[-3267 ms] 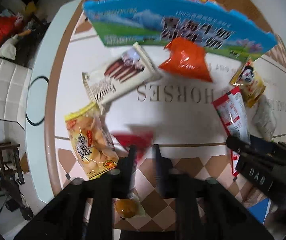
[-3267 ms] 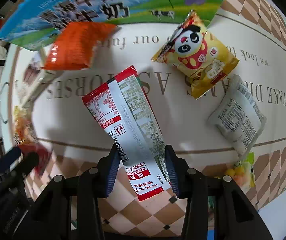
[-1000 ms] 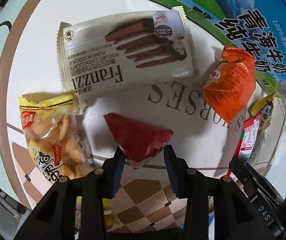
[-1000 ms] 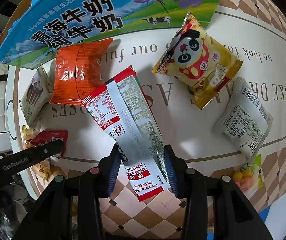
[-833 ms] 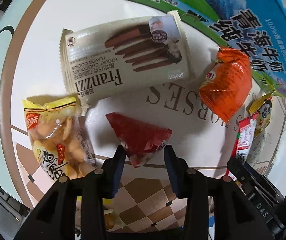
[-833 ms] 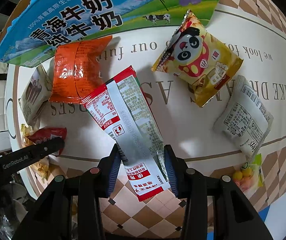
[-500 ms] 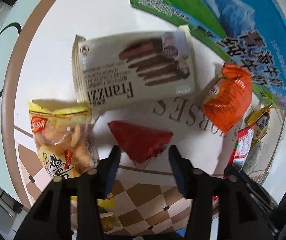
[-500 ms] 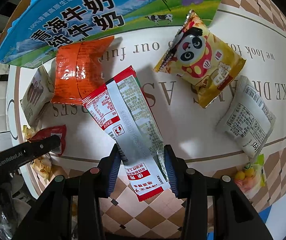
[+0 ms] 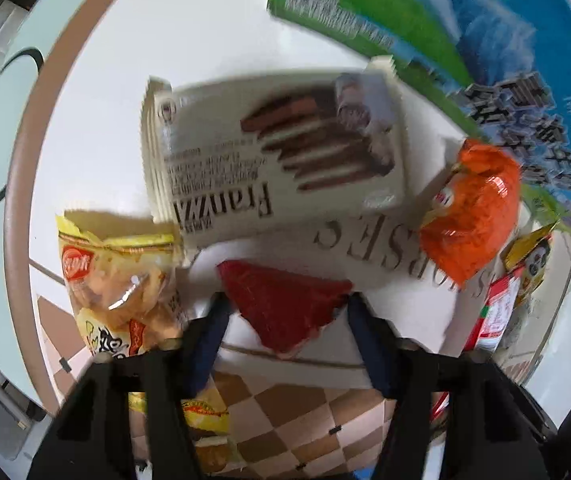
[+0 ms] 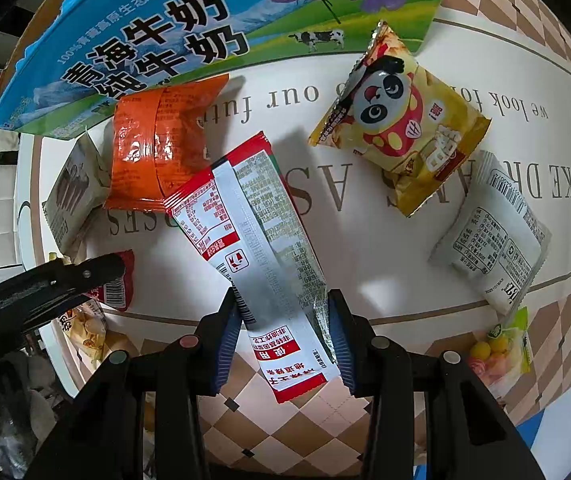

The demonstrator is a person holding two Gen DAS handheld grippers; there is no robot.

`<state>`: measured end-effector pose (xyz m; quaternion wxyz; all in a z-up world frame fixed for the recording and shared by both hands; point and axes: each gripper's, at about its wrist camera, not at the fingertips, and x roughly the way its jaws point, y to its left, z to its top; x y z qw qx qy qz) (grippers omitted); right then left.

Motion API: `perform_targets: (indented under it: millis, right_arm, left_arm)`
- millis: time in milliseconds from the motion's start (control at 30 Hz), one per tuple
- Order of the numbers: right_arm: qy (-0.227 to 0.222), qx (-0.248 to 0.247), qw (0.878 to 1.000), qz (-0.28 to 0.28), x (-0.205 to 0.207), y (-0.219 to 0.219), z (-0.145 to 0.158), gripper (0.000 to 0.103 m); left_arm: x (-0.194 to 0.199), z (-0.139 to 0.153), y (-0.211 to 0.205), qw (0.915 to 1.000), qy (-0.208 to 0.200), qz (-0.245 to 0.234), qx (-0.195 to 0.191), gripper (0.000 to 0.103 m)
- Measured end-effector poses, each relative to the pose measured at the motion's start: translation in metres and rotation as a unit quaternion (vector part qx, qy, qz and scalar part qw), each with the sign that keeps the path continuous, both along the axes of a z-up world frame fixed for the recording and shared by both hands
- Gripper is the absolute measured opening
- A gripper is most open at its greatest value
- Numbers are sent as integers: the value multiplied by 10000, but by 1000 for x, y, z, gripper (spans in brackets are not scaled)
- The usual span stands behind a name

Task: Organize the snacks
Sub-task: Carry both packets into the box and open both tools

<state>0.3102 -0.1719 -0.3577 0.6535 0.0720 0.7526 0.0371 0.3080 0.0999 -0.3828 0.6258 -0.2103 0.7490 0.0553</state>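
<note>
A small dark-red snack packet [image 9: 281, 300] lies on the white tablecloth between the fingers of my left gripper [image 9: 283, 314]. The jaws are closing; the packet's corners reach the fingertips, and I see no firm pinch. In the right wrist view one left finger [image 10: 97, 268] lies over that red packet [image 10: 119, 284]. My right gripper [image 10: 283, 312] is shut on a long red-and-white packet [image 10: 245, 216], which slants up to the left above the cloth.
A blue-green milk carton box [image 10: 165, 40] stands at the back. An orange packet [image 9: 473, 208], a Franzzi cookie pack [image 9: 277, 160] and a yellow cracker bag [image 9: 121, 288] surround the left gripper. A panda bag [image 10: 401, 120], a white packet [image 10: 489, 240] and a candy bag [image 10: 501, 344] lie right.
My left jaws have spread from their pinch on the red packet and stand wider around it. The left view has shifted slightly and blurred. The right gripper and its packet have not moved.
</note>
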Motion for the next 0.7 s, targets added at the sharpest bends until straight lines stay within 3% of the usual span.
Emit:
perform_targets:
  millis: [200,300,433,567,700]
  right_arm:
    - [-84,-10,10000,8,-2,0,7,45]
    - [-129,139,9998,-7,-2,-3,19,45]
    - [-291,583,9979,-28,-3,-6,59,45]
    - [-649,1014,9926,-131,13,-15,115,45]
    - [-1032,1309,9852,-404,56,-28,159,45]
  left_arm:
    - [-5,24,-14,9986,-324,-317,260,42]
    - [-12,55,-22,9970,-568,-471,228,42]
    - [-15,119,-29,9922,-1097,-599,33,42]
    - [12,189,-28,9827,-1726,-655,-147,42]
    - [59,222,-28,9754,-2073,-736,-116,42]
